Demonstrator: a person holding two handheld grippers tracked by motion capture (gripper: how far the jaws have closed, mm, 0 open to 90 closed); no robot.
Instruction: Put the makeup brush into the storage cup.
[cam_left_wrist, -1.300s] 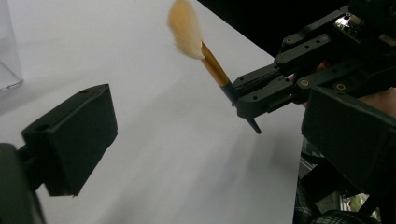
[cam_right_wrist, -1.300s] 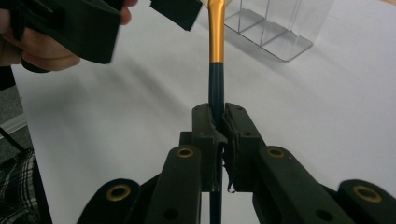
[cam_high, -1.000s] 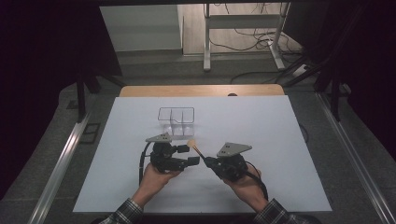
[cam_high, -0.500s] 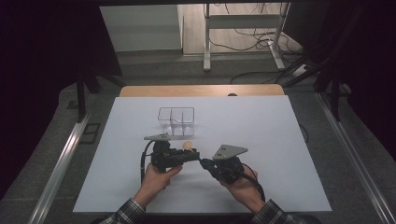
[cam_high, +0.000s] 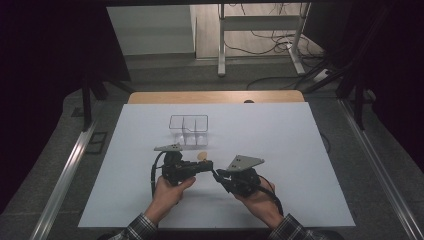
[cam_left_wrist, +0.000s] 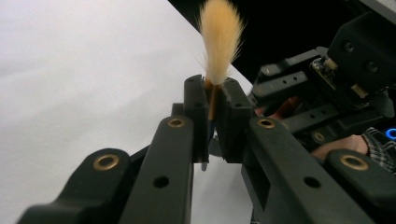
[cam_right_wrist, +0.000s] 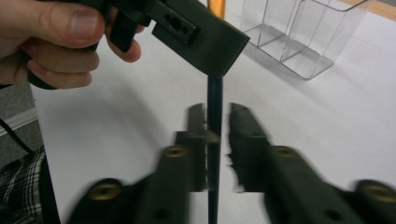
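High view: a clear divided organizer (cam_high: 188, 129) is seen on the white surface (cam_high: 300, 150), just beyond the brush (cam_high: 202, 156), with nothing between them. The brush is held off the surface, nearer the person than the organizer. The left claw (cam_left_wrist: 213, 100) is clamped on the brush ferrule; the right claw (cam_right_wrist: 215, 123) has just been opening, its jaws apart around the dark handle. A dark room, cables and a stand frame lie behind the organizer. The handle's lower end is cut off in the right gripper view, where the jaws are blurred.
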